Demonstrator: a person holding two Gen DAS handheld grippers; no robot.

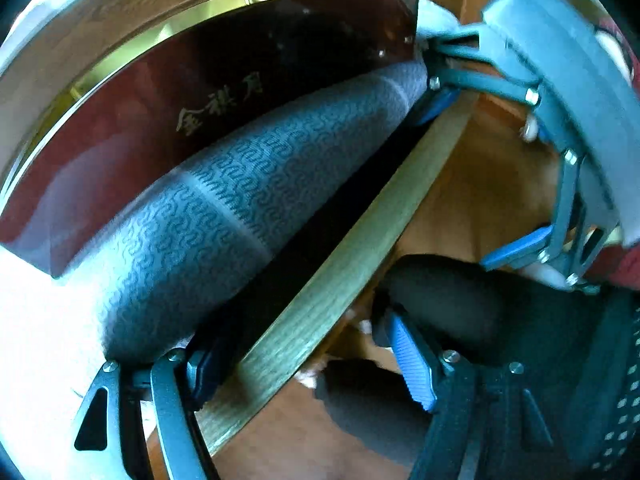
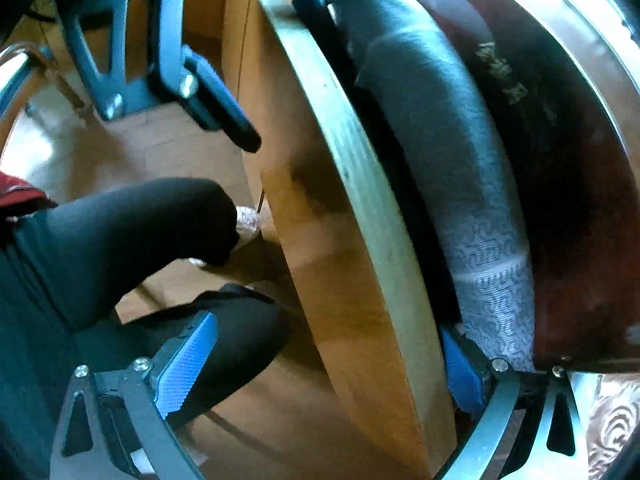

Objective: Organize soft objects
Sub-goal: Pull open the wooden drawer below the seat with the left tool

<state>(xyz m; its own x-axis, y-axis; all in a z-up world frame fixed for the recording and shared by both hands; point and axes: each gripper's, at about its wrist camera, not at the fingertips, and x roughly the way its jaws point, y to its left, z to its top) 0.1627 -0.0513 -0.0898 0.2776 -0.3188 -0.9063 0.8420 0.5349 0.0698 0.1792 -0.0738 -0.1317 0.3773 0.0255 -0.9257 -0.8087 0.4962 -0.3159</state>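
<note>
From the left wrist camera, a rolled grey patterned cloth [image 1: 248,216] lies lengthwise along the edge of a dark red tabletop [image 1: 168,92] that carries gold characters [image 1: 218,110] and a brass-coloured rim [image 1: 132,44]; a pale wooden edge [image 1: 348,264] runs just beside the roll, with a dark gap between them. The left gripper [image 1: 308,364] stands wide open, one finger [image 1: 200,368] at the near end of the roll and the other blue pad [image 1: 412,364] out over the person's dark-trousered legs [image 1: 460,312] and the wooden floor [image 1: 492,184]. At the far end of the roll the right gripper [image 1: 472,176] reaches in from the upper right, tilted — its jaws apart too, one blue pad close to the cloth's end, though contact is blurred. From the right wrist camera, the same wooden edge [image 2: 360,184] cuts down the middle, blocking the line between the two fingers: the right gripper [image 2: 320,368] straddles it, open, one pad [image 2: 464,372] at the near end of the cloth [image 2: 452,168], the other [image 2: 184,368] over the legs [image 2: 132,232]. The left gripper [image 2: 272,72] enters from the top, its dark finger [image 2: 224,104] hanging free over the floor [image 2: 160,148], its other finger mostly hidden behind the roll's far end. The tabletop [image 2: 580,200] is dim, its lettering smeared.
</note>
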